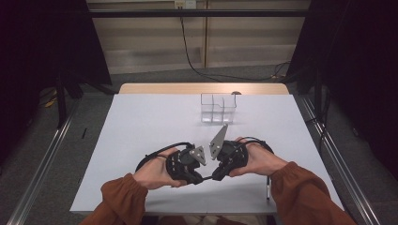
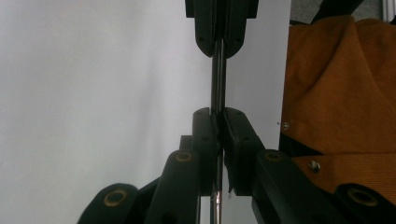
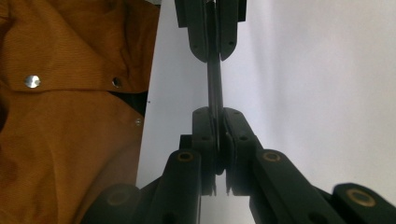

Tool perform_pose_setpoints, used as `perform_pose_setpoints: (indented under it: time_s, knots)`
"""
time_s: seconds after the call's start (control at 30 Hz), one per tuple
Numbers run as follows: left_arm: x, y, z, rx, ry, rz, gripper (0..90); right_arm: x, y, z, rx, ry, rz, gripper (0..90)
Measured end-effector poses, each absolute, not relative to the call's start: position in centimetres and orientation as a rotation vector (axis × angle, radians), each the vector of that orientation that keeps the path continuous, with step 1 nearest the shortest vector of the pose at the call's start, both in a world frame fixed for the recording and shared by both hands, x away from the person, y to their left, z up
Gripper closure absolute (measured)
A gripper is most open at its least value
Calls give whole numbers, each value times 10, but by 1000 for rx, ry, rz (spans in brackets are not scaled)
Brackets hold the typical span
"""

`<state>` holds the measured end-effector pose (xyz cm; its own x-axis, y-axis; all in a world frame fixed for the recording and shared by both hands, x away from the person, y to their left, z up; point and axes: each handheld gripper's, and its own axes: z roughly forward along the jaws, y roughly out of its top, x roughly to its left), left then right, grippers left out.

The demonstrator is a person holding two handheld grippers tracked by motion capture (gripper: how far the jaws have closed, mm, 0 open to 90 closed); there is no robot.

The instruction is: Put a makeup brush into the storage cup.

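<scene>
A thin dark rod, much like a pen with a metal tip, spans the short gap between my two grippers just above the white table. My left gripper is shut on one end of it. Facing it, my right gripper is shut on the other end of the rod. In the high view both hands hold the left gripper and right gripper tip to tip near the table's front edge.
A clear plastic box with compartments stands at the back middle of the table. A slim dark stick lies near the front right edge, beside an orange sleeve. Dark curtains flank the table.
</scene>
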<state>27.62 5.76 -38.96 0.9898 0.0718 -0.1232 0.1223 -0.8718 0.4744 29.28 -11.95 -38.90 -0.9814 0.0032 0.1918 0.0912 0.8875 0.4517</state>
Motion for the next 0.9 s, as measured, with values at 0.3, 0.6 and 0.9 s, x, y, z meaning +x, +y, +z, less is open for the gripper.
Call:
perform_pose_setpoints:
  time_s: [0.3,0.6,0.9]
  knots:
    - [280,67,-391,2544,207,-140,742,291,-123,-389,-95,-2860,-698,843]
    - [283,84,-392,2400,345,-93,462,294,-125,-388,-150,-2862,-711,843]
    - [280,96,-393,2267,449,27,184,293,-132,-386,-212,-2851,-755,843]
